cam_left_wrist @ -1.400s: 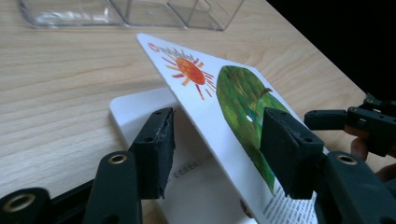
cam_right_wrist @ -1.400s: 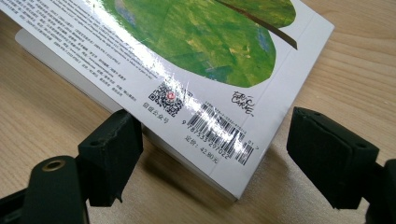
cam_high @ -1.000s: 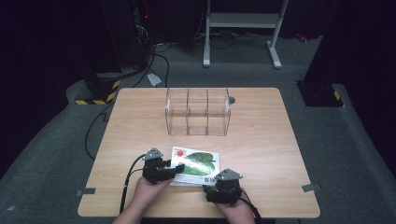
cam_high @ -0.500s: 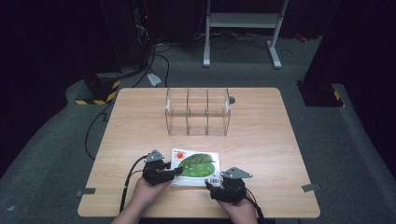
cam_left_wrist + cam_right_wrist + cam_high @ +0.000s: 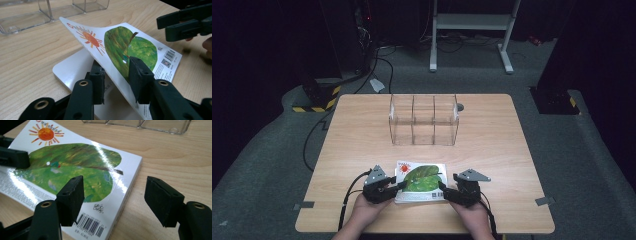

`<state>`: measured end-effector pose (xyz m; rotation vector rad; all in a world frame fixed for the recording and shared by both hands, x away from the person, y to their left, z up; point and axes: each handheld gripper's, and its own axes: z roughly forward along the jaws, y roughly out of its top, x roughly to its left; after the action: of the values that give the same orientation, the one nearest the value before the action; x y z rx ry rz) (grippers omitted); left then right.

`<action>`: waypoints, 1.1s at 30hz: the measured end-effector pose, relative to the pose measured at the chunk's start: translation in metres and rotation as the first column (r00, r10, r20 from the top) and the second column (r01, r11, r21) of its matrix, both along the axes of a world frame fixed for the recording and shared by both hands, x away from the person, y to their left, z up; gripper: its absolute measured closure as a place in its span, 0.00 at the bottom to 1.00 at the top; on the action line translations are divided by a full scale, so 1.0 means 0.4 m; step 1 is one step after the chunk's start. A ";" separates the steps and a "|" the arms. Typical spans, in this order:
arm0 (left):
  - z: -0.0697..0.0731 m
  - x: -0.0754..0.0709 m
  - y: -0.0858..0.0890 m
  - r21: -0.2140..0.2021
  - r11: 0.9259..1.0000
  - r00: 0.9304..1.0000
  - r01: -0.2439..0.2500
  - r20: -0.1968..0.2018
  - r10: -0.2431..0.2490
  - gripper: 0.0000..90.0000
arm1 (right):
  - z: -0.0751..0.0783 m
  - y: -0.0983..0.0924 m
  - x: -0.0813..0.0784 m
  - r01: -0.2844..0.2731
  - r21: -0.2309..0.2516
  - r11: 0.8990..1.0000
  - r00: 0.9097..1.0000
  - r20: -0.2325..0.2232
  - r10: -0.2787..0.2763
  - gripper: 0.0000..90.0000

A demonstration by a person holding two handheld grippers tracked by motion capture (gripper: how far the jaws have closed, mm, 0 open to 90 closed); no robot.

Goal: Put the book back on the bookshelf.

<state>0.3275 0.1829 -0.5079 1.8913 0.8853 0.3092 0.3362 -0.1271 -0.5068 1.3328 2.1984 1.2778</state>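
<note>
Now the book [image 5: 421, 181] lies flat near the table's [image 5: 492, 150] near edge, between the two grippers, back cover up with its green leaf and orange sun. The left gripper [image 5: 116, 77] has its fingers [image 5: 140, 77] narrowed on the book's lifted cover, one under and one over; they have just been closing. The right gripper [image 5: 113, 195] sits at the book's right edge, fingers [image 5: 71, 197] apart and just been closing, one over the cover. Farther off stands a clear three-compartment organizer [image 5: 424, 120].
</note>
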 end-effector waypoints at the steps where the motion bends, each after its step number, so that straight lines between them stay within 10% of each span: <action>1: 0.000 0.000 0.000 0.000 1.000 1.000 0.000 0.000 0.000 0.73 | 0.000 0.000 0.000 0.000 0.000 1.000 1.000 0.000 0.000 0.36; 17: 0.021 -0.041 -0.008 0.029 0.998 0.986 0.048 0.159 -0.052 0.75 | -0.017 0.007 0.034 -0.015 0.041 0.999 0.998 -0.068 0.018 0.35; 33: 0.024 -0.047 -0.012 0.034 0.998 0.980 0.054 0.189 -0.060 0.76 | -0.034 0.017 0.055 -0.043 0.119 0.992 0.985 -0.162 0.062 0.23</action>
<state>0.3085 0.1782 -0.4981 1.8739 0.7007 0.4614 0.3584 -0.1204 -0.5203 1.4832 2.3157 1.3775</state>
